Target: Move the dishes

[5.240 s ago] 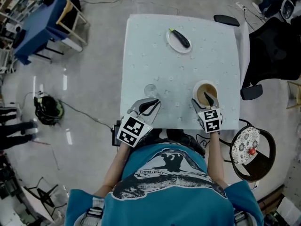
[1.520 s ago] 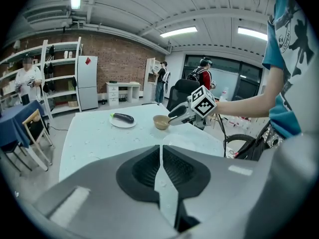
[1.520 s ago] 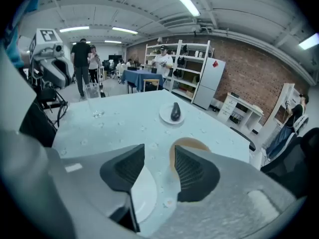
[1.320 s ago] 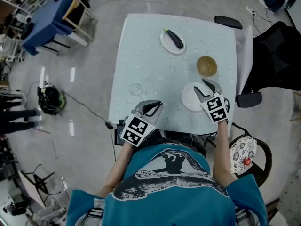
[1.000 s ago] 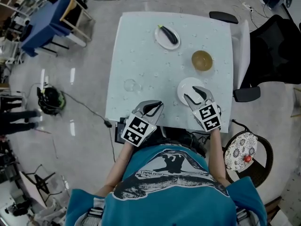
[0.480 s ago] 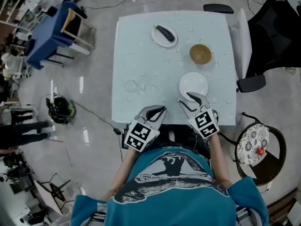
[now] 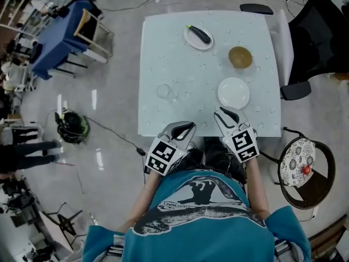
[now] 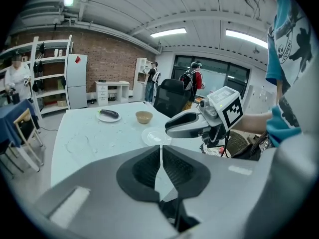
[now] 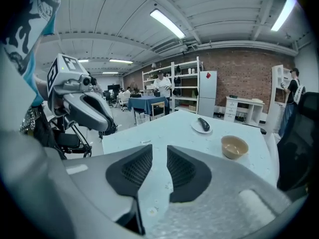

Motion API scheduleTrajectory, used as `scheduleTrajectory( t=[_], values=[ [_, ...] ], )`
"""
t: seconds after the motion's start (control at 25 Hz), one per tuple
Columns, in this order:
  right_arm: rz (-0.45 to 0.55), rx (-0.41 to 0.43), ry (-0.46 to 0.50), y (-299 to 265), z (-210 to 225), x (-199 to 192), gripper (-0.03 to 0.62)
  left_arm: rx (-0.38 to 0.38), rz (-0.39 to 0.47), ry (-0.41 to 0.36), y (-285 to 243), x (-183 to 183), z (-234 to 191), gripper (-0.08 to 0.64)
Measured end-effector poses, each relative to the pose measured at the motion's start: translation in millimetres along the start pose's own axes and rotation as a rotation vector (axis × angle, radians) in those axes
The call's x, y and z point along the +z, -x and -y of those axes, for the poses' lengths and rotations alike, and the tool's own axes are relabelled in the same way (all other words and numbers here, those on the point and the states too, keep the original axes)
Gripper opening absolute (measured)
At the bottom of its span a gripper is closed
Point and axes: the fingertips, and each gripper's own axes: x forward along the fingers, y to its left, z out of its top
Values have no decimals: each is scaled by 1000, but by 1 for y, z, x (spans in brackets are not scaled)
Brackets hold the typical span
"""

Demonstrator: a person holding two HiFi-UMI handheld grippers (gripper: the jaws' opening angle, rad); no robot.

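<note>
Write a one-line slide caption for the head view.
Pale table holding an eggplant plate, a tan bowl, an empty white plate and a clear glass.

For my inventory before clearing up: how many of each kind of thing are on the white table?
Eggplant: 1
Plates: 2, the empty plate and the eggplant's plate
Bowl: 1
Glass: 1
Total: 5

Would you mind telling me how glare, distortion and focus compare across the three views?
Head view: bright glare streaks on the floor, table sharp. Left gripper view: heavy fisheye bending, dark rounded corners, ceiling lights blown out. Right gripper view: same fisheye; bowl sharp, close foreground soft.
</note>
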Motion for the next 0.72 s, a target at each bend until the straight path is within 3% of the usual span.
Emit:
scheduleTrajectory(
  t=[0.16, 0.4, 0.72],
  values=[
    [43, -23, -66, 7, -22, 9, 47, 6, 2, 19, 22, -17, 2, 29],
    [44, -45, -87, 17, -54, 7, 3, -22, 38, 3, 42, -32, 15, 29],
    [62, -49, -104, 25, -94, 10, 2, -68, 59, -27, 68, -53, 36, 29]
  ],
)
